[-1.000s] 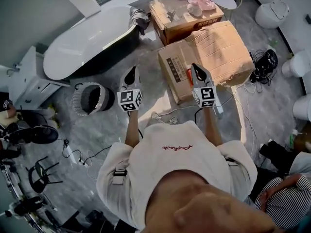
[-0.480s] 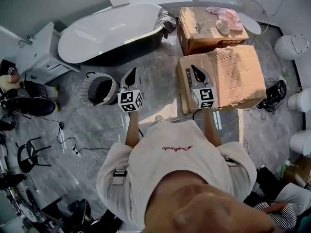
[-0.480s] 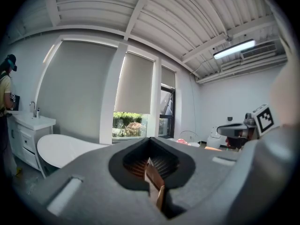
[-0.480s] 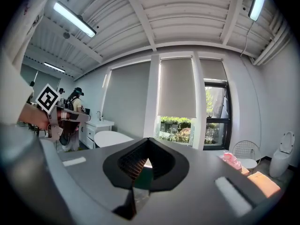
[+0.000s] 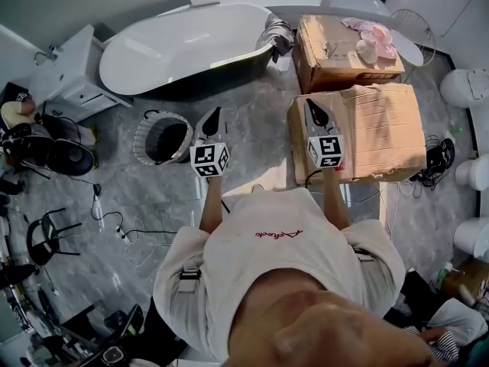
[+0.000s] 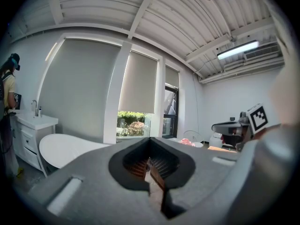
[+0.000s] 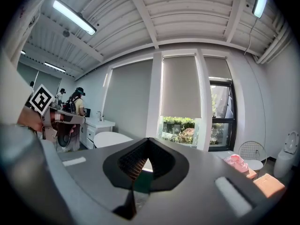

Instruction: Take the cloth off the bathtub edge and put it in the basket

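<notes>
Left tool (image 5: 214, 114), right tool (image 5: 312, 106) closed (both empty).

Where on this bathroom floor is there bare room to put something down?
The grey floor between the basket, the bathtub and the nearer cardboard box is bare, and so is that box's top. It is crowded at the left, with cables and a chair, and the farther box carries pink things.

Cloth (image 5: 280, 34), seemingly grey, on bathtub (image 5: 206, 79) edge; basket (image 5: 144, 145) upright.
</notes>
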Demonstrator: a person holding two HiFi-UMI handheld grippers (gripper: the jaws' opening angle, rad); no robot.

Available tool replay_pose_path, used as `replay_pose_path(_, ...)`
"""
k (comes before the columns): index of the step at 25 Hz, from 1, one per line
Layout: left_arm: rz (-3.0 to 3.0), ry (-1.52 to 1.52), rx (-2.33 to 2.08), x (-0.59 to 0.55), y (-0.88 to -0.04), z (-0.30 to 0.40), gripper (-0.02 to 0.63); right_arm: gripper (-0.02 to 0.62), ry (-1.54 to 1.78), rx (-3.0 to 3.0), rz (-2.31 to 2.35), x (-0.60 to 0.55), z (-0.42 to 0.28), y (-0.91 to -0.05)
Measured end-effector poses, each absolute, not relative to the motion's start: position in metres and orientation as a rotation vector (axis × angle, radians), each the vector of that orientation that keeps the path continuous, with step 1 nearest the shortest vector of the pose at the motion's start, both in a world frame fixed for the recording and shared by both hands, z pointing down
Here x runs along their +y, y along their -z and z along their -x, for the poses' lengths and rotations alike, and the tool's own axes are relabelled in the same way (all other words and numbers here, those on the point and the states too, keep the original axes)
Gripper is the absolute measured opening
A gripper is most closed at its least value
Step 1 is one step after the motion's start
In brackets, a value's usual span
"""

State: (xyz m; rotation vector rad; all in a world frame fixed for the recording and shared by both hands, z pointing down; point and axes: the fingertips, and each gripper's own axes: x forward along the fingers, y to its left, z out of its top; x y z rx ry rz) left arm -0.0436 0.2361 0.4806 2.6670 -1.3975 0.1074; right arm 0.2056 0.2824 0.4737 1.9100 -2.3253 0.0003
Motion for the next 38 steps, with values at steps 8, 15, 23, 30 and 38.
replay_pose_path(8,-2.659,-0.1,-1.401,0.229,-0.483,0.047,0.0,0.005,-0.016,-2.353,-1.869,0.266,-0.192,-0.478)
replay_pose_path(15,-2.65,-0.115,-1.42,0.226,-0.481,0.027,0.0,0.005,-0.016,-2.399,-1.82,0.259,-0.205,-0.476)
replay_pose_path(23,-2.664,-0.106,-1.433,0.209,-0.473,-0.006,0.0,0.005,0.017,-2.437,-1.802,0.236,-0.228,-0.466)
replay_pose_path(30,-2.657,-0.096,-1.462,0.194,-0.473,-0.026,0.0,0.005,0.034,-2.474,-1.778,0.218,-0.243,-0.466)
replay_pose_path(38,-2.626,-0.114,-1.49,0.175,-0.478,-0.034,0.0,0.005,0.011,-2.49,-1.747,0.193,-0.251,-0.472)
